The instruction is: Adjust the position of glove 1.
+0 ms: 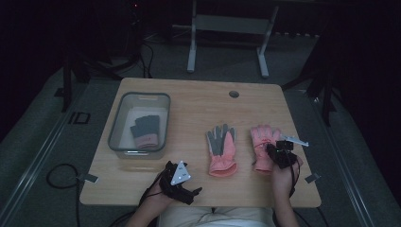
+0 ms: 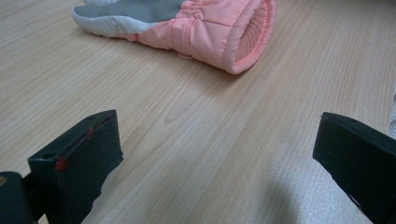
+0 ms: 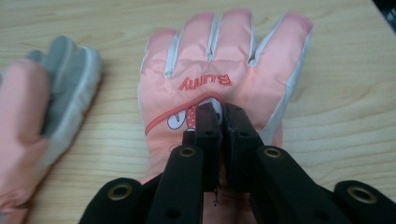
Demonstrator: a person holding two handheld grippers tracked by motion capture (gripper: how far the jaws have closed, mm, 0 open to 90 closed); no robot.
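Claw jaws on the right claw [image 3: 223,122] are seen pressed together, low over the back of the right-hand pink glove [image 3: 224,79]; whether a fold of its fabric is pinched between them cannot be told, though the pads appear to meet just above the printed patch. That glove is laid back-up on the bench [image 1: 198,101] at about four o'clock from the bench's middle, fingers pointed to twelve o'clock, so that its cuff is offered toward the person and can be reached from the near edge.

A second pink glove [image 1: 221,150] is laid palm-up just beside it at nine o'clock, apart from it, its grey palm showing; in the left claw view its open cuff is turned toward the camera. The left claw [image 1: 179,182] is rested at the near edge around seven o'clock, its jaws spread wide with nothing between them, judged to be kept ready for that second glove.

A clear bin [image 1: 139,124] is stood at nine o'clock on the bench, well apart from the pink pair, with a dark glove [image 1: 144,130] already lying inside. The pink gloves are judged likely to be destined for the same bin, which would explain why they are set out flat and separate
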